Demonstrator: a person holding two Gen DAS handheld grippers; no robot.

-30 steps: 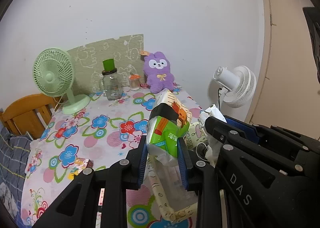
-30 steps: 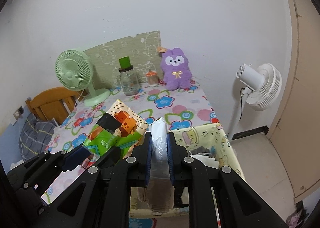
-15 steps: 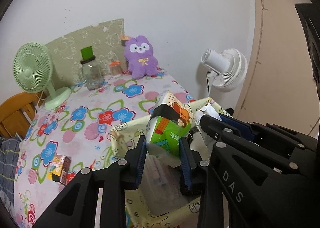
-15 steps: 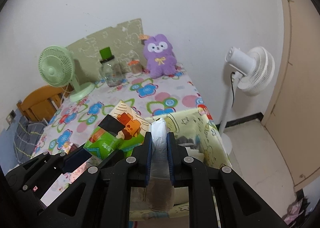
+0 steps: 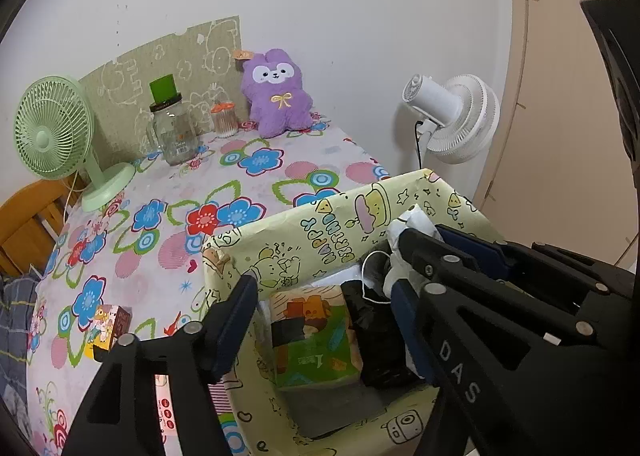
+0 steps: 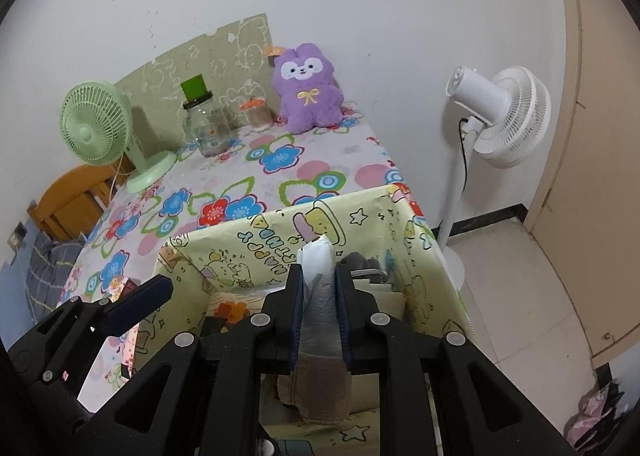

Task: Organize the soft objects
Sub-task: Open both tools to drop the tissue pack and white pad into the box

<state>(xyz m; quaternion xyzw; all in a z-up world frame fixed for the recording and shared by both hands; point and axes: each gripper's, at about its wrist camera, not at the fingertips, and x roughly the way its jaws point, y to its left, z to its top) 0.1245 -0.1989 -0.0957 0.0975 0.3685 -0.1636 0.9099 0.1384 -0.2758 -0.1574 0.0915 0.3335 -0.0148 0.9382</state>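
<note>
A: Left tongs?

B: Jaws opening, nothing gripped. Tissue pack lies loose in the box, below and between the jaws, clear of both pads. Long axis runs away from the camera, toward the box's far wall.

A: Right tongs?

B: Clenched on a white plastic bag, jaws just starting to ease apart, pads touching the bag. Bag's long axis runs along the fingers; top pokes past the tips, the rest hangs below, over the box interior, right of the tissue pack.

A: So what does the next move turn on?

B: Prob. the bag dropping straight down into the box. Right hand is the nearer one, already above it.

A: Box contents?

B: Tissue pack at left, black crumpled stuff beside it, white bits behind. Rest hidden by the tongs.

A: Elsewhere?

B: Purple plush far side of the bench from the box, against the wall, well apart. Likely still to sort.
</note>
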